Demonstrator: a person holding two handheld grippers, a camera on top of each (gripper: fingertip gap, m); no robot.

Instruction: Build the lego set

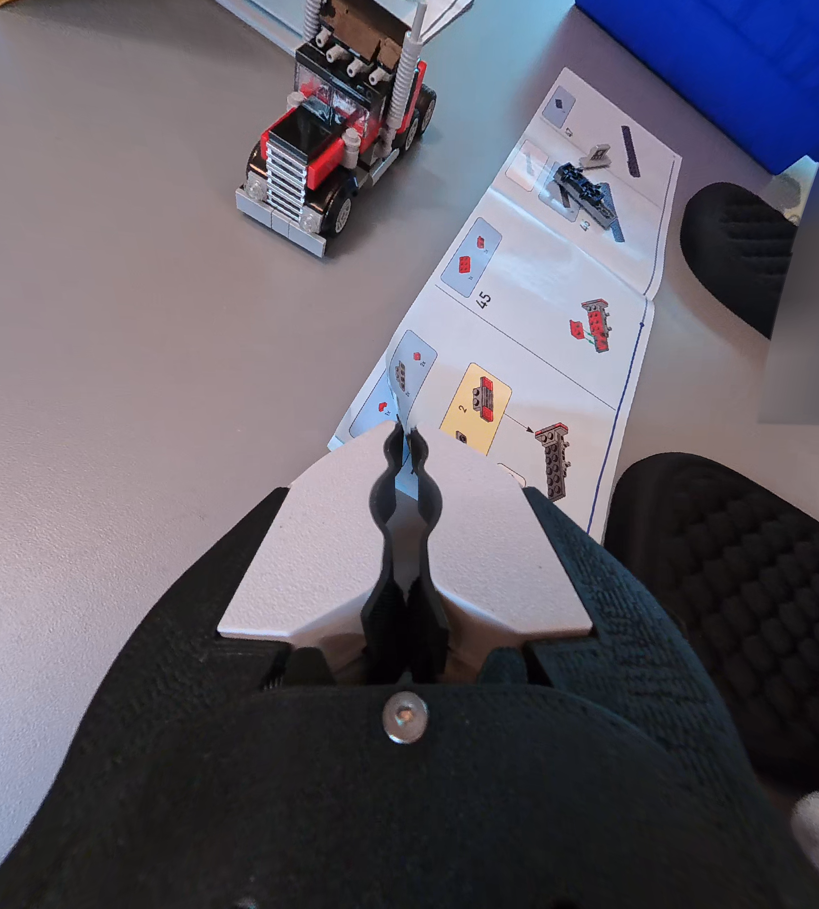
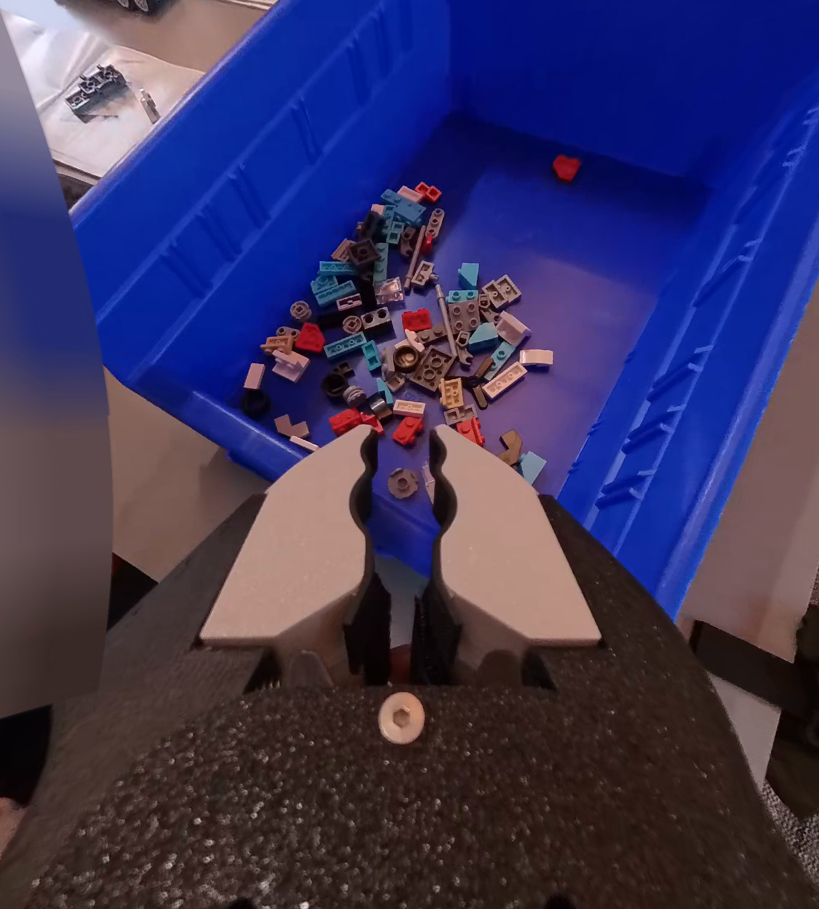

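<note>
My left gripper (image 1: 406, 433) is shut on the curled corner of a page of the instruction booklet (image 1: 535, 315), which lies open on the grey table. A built red and black lego truck (image 1: 333, 142) stands beyond it. A small black lego assembly (image 1: 582, 187) and a grey piece (image 1: 597, 155) rest on the booklet's far page. My right gripper (image 2: 403, 433) is open and empty, held above the near end of a blue bin (image 2: 230, 162). A pile of loose lego pieces (image 2: 407, 334) lies on the bin's floor just ahead of the fingertips.
A lone red piece (image 2: 566, 167) lies at the bin's far end. The black assembly also shows on the booklet left of the bin (image 2: 95, 91). The blue bin's corner (image 1: 722, 64) is at the top right of the left wrist view. Black textured parts (image 1: 742, 615) sit right of the booklet. Spacing between my two grippers at the tips: around 65 centimeters. My left gripper is the nearer one to the small black lego assembly (image 1: 582, 187): about 20 centimeters, against 40 centimeters. My right wrist view (image 2: 92, 79) looks at it from another angle.
</note>
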